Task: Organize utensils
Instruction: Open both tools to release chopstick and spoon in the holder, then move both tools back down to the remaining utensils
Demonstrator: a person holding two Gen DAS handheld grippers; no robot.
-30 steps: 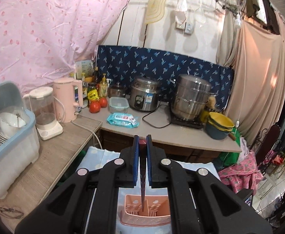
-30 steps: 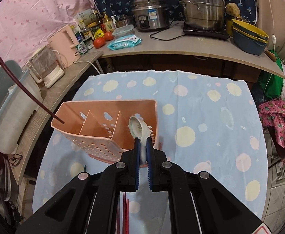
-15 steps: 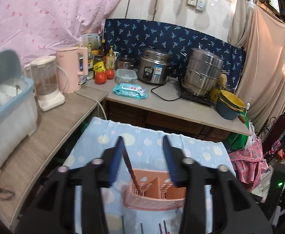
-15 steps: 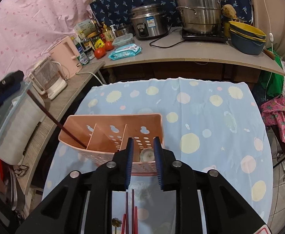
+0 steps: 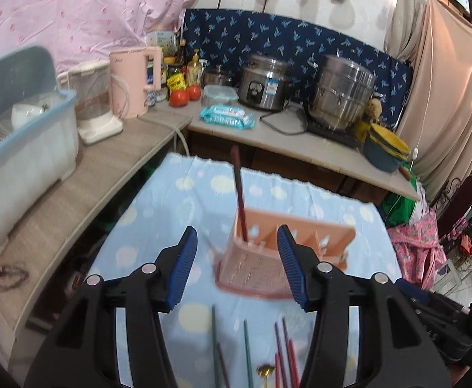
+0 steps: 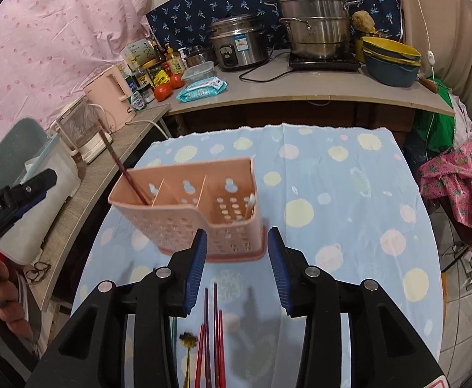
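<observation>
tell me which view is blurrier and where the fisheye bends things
Left wrist view: pink caddy and the chopsticks on the cloth are smeared by motion. Right wrist view: caddy crisp; the counter edge bows, corners vignette black.

Pink perforated caddy point(image 6: 200, 207), three compartments, upright on the dotted cloth. Dark red chopstick point(image 6: 124, 169) stands in the left compartment, leaning toward 11 o'clock. White spoon point(image 6: 250, 205) in the right compartment. At 6 o'clock, loose chopsticks point(image 6: 211, 329), red and green, lie flat beside a gold-headed spoon point(image 6: 189, 339).
</observation>
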